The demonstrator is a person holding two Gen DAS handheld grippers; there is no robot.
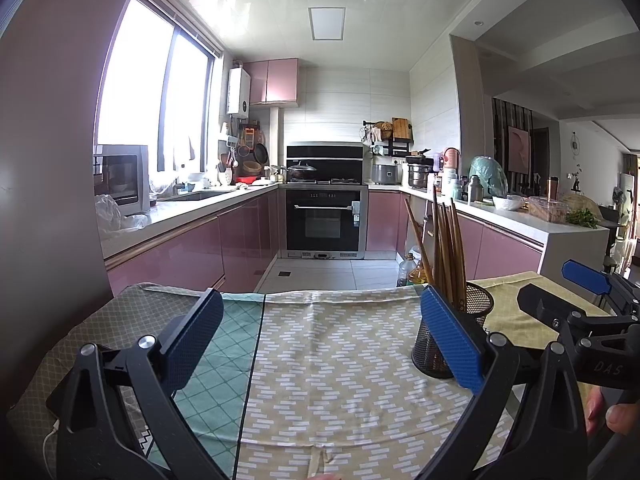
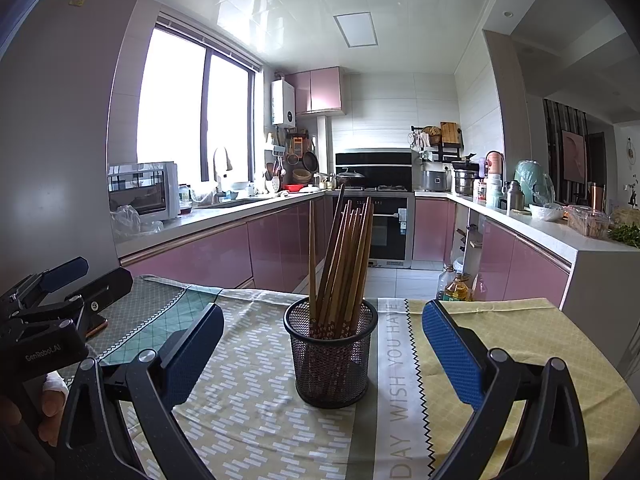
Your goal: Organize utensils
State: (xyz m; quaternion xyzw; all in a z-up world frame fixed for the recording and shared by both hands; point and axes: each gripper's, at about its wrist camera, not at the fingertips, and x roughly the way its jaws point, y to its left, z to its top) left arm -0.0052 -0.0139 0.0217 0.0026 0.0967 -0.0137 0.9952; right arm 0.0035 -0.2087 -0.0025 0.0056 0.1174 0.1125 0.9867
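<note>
Both grippers hold nothing, and every chopstick visible already stands in the holder. From the left wrist view, the left gripper (image 1: pixel 320 344) has its jaws spread wide over bare patterned tablecloth (image 1: pixel 340 360). The black mesh holder (image 1: pixel 456 332) sits at about two o'clock, partly hidden behind the right-hand blue pad, with the wooden chopsticks (image 1: pixel 446 248) leaning out of it. The right gripper (image 1: pixel 560 288) enters at three o'clock, and its jaws look parted and empty.

From the right wrist view, the right gripper (image 2: pixel 322 344) is also wide open, and the mesh holder (image 2: pixel 331 352) stands at twelve o'clock between its pads but beyond them, untouched. The chopsticks (image 2: pixel 342 256) fan upward, tilted toward one o'clock. The left gripper (image 2: pixel 76 276) shows at nine o'clock.

As I judge it, the main risk is tipping. The holder looks light and top-heavy with its load leaning one way, so a pad brushing the rim or the stick tips could topple it and scatter the chopsticks. The loose cloth could also bunch or slide if a gripper drags across it, carrying the holder toward the table edge.
</note>
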